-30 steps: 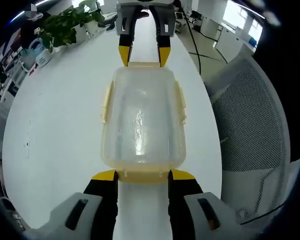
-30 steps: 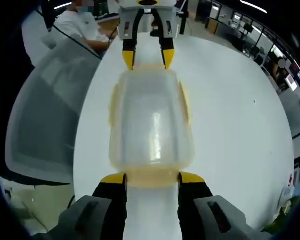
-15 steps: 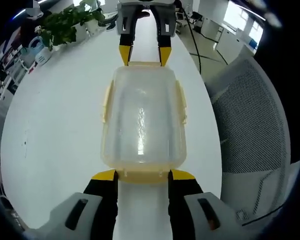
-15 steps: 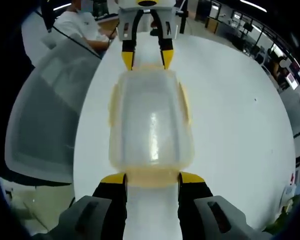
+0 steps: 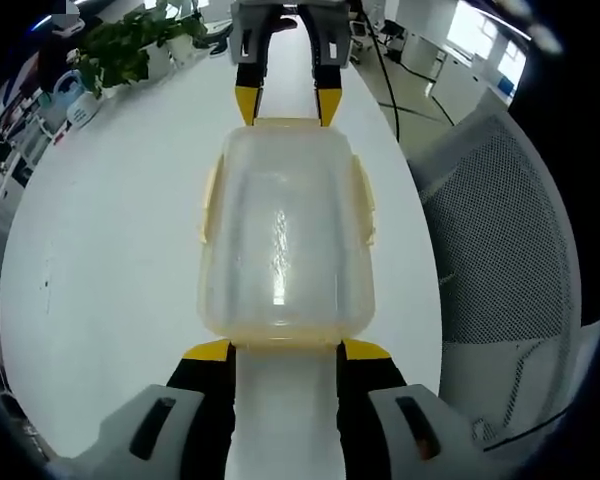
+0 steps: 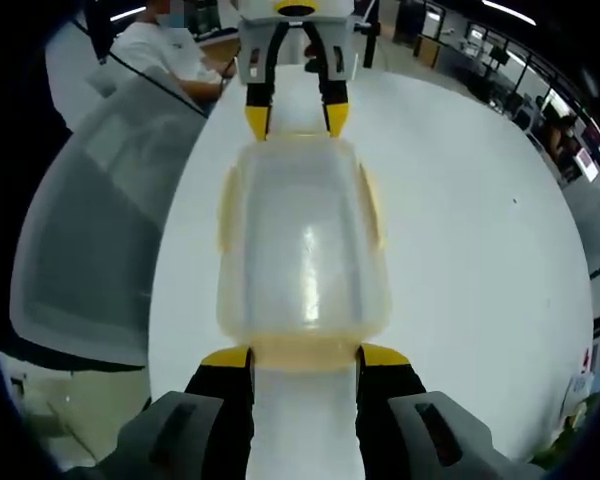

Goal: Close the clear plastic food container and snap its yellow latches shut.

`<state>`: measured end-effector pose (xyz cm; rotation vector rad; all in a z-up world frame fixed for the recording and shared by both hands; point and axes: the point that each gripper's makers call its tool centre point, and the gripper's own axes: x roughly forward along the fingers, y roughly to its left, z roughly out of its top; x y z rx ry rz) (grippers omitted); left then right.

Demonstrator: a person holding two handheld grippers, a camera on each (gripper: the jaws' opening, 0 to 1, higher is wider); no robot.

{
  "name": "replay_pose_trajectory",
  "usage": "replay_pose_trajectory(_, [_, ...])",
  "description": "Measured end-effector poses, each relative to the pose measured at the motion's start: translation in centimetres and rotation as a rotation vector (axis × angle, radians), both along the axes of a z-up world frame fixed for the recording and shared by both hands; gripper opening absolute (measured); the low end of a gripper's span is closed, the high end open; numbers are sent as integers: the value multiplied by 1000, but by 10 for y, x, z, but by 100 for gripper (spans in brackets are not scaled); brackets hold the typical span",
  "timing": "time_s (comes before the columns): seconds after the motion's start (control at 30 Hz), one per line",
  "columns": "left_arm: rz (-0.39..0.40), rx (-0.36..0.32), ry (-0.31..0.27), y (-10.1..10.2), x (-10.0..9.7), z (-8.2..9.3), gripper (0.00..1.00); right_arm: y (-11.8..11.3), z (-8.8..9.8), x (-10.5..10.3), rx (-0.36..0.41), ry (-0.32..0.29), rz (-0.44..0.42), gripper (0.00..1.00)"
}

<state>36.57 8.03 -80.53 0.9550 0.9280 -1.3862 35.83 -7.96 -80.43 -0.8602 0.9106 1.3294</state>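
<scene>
Left gripper view: the left gripper (image 5: 285, 350) is held spread wide at one end latch of the box (image 5: 285, 235) on the bench (image 5: 110, 250). The right gripper (image 6: 304, 355) is spread at the other end. If pushed unevenly, the box could slide and a latch (image 5: 363, 205) could stay unsnapped.

Left gripper (image 5: 285, 350): two black jaws with yellow tips, mounted on grey housings with dark oblong slots. Right gripper (image 6: 304, 356): identical black jaws, yellow tips, grey slotted housings.
</scene>
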Motion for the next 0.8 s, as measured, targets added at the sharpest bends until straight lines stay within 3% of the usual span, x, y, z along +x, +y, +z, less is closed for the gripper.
replay_pose_trajectory(0.6, [9, -7, -1, 2, 1, 0, 40, -1, -1, -1, -7, 13, -1, 40])
replay_pose_trajectory(0.8, [6, 10, -16, 7, 2, 0, 37, -3, 2, -2, 0, 27, -25, 39])
